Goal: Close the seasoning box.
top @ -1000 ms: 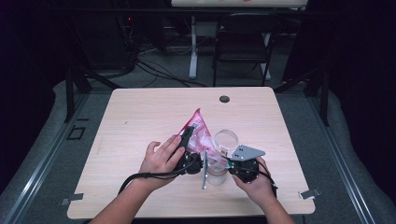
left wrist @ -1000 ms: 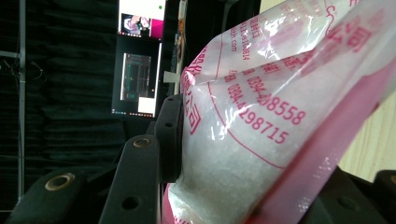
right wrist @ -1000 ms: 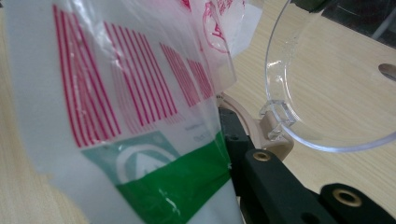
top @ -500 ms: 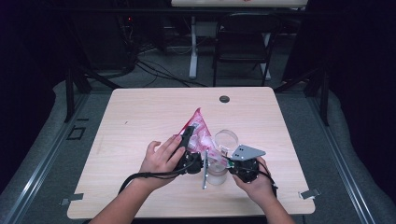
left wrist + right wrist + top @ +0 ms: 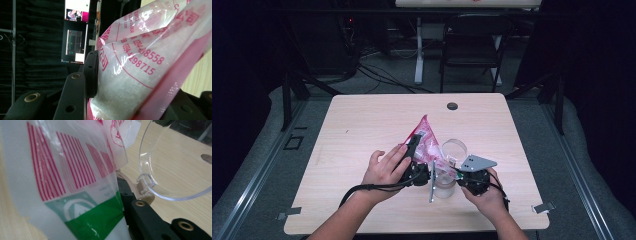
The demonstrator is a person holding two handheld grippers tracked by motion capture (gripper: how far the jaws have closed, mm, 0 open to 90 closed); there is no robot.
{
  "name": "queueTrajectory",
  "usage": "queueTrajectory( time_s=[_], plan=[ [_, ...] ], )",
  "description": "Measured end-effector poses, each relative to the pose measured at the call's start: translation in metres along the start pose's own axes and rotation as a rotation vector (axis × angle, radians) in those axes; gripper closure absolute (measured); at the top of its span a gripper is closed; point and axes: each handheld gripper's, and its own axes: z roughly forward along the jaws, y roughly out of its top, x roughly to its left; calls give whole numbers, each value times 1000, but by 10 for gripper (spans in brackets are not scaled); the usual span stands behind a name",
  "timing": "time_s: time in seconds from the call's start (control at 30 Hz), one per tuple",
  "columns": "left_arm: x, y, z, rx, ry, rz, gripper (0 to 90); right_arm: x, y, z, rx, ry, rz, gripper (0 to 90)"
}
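A pink-and-clear plastic bag point(image 5: 424, 136) of white grains is held tilted above the wooden table point(image 5: 362, 130), its pointed end up and away from me. My left gripper point(image 5: 415, 145) is shut on the bag point(image 5: 140, 62), and one pad point(image 5: 91, 72) presses into its side. My right gripper point(image 5: 455, 172) is shut on the bag's lower end point(image 5: 57, 182), which has red stripes and green print, beside one black finger point(image 5: 130, 195). Under the bag stands a clear jar point(image 5: 445, 186) with its round clear lid point(image 5: 455, 149) point(image 5: 175, 170) swung open.
A thin grey bar point(image 5: 432, 181) stands against the jar's left side. A black round grommet point(image 5: 452, 106) sits near the table's far edge. A dark chair point(image 5: 472, 47) and cables are on the floor beyond.
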Motion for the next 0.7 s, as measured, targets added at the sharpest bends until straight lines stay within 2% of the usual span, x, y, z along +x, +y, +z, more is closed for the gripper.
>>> queueTrajectory(
  time_s=[0.7],
  plan=[
    [0,0,-2,-3,5,-4,637,0,0,0,-2,-2,2,900]
  ],
)
